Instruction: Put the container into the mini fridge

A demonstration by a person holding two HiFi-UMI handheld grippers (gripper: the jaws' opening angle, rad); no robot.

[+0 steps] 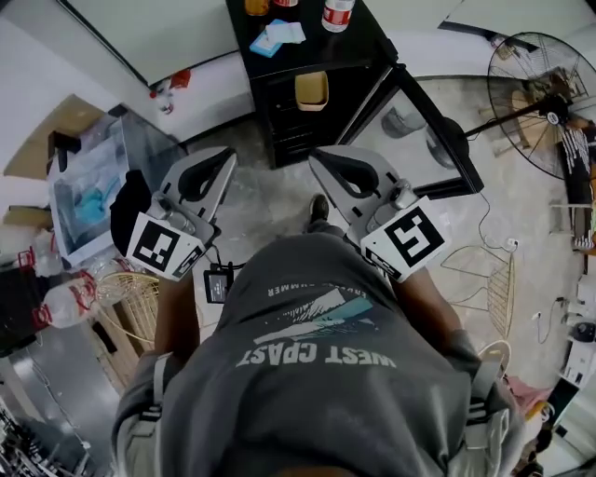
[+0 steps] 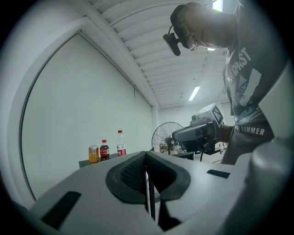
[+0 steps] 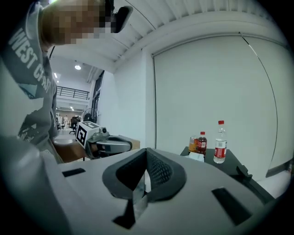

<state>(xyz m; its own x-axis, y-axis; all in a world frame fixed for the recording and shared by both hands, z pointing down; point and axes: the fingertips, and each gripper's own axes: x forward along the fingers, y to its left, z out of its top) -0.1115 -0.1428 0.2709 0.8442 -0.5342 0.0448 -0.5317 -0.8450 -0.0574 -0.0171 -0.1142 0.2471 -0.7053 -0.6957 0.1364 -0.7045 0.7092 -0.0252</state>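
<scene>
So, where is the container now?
In the head view, the container sits inside the open fridge, at top centre. It is below the bottles on the fridge's top and left of its door.

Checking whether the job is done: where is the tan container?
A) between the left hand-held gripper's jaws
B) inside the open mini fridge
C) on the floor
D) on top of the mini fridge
B: the tan container sits inside the mini fridge, whose door is open.

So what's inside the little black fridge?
A tan container sits inside the mini fridge, whose door stands open. The rest inside is too dark to make out.
</scene>
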